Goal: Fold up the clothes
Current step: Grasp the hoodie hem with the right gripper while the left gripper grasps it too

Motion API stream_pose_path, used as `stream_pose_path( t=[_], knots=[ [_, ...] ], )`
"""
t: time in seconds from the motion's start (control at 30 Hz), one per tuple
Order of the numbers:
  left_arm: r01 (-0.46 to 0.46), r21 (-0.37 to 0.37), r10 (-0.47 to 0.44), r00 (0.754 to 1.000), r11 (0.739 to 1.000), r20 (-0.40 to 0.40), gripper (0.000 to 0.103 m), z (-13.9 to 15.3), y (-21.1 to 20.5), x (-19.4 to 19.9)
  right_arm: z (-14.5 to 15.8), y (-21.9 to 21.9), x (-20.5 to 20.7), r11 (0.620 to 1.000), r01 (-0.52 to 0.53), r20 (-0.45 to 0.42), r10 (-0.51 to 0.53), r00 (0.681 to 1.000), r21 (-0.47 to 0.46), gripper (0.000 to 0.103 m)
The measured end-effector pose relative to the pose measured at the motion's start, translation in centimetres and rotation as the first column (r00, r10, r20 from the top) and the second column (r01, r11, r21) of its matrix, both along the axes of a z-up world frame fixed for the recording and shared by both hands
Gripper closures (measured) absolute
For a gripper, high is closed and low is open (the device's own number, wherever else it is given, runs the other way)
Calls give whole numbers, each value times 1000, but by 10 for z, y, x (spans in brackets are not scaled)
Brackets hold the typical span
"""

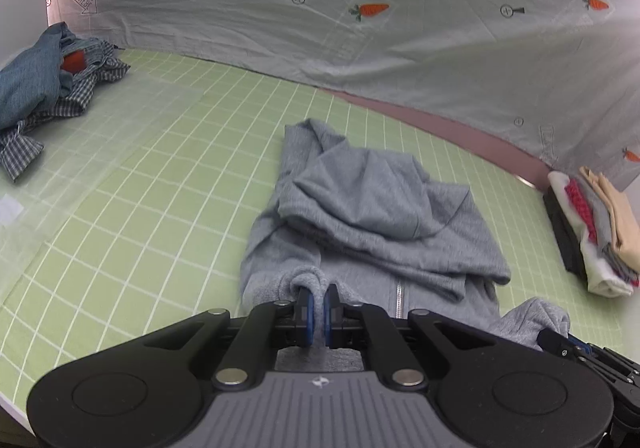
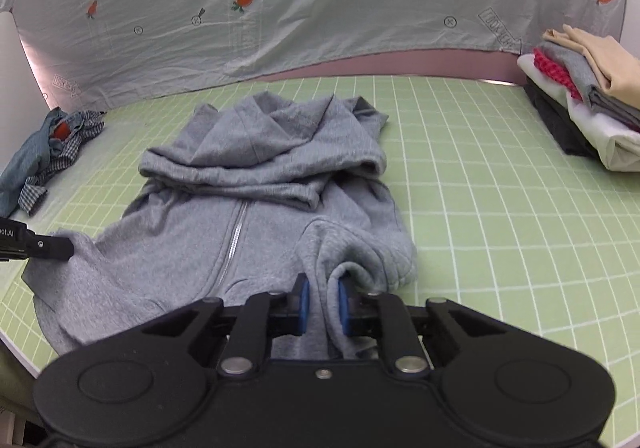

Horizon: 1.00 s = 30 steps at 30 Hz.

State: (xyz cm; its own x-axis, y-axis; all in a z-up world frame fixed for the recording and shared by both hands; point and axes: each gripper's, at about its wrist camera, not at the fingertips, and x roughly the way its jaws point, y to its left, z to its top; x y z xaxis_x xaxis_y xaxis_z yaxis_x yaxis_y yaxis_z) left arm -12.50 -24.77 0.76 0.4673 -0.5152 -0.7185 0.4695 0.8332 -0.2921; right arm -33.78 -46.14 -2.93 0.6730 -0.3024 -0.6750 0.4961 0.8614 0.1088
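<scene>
Grey zip hoodie (image 2: pixel 256 184) lies front-up mid green grid table (image 2: pixel 500 184), hood flopped over chest, pretty rumpled, zipper closed. Left gripper (image 1: pixel 319 312) pinches bunched hem fabric near front edge; right gripper (image 2: pixel 322 306) clamps thicker fold of hem at other side.

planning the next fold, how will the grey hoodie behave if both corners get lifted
The grey hoodie will probably go floppy: it already bunches between the left hand-held gripper pads. Its thick knit and piled hood look fairly heavy, so the middle likely sags. It should not slip much; the right hand-held gripper holds a fat fold.
</scene>
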Motion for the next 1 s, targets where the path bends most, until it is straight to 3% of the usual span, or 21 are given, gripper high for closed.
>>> stream_pose_path(
  t=[0.13, 0.23, 0.43, 0.53, 0.67, 0.77, 0.8, 0.83, 0.9, 1.0],
  knots=[
    [-16, -54, 19, 998, 998, 57, 98, 11, -23, 33, 27, -24, 34, 997, -3, 68, 8, 998, -73, 88],
    [-53, -85, 56, 998, 995, 38, 97, -9, -36, 63, 32, -50, 61, 997, 30, 126, -20, 992, -78, 88],
    [-85, -68, 85, 996, 994, 5, 98, -54, -50, 101, -17, -86, 107, 996, 61, 118, -53, 992, -68, 88],
    [-102, -91, 99, 995, 991, -31, 98, -50, -55, 118, -39, -95, 122, 996, 65, 101, -59, 993, -62, 88],
    [-127, -144, 124, 992, 981, -31, 98, -30, -67, 143, -30, -108, 136, 996, 84, 113, -78, 991, -44, 88],
    [-182, -183, 191, 981, 966, 31, 80, -18, -75, 164, -25, -120, 139, 992, 120, 127, -114, 985, -36, 88],
    [-192, -182, 205, 977, 964, 54, 63, -16, -75, 168, -24, -124, 140, 991, 132, 132, -127, 983, -33, 87],
    [-202, -182, 218, 973, 962, 76, 52, -14, -75, 171, -24, -128, 141, 989, 145, 136, -140, 981, -31, 77],
    [-201, -184, 220, 972, 962, 87, 50, -15, -69, 173, -22, -136, 142, 985, 170, 145, -165, 976, -25, 53],
    [-190, -126, 197, 979, 974, 50, 49, -30, -63, 168, -19, -148, 145, 978, 208, 158, -203, 966, -16, 51]
  ],
)
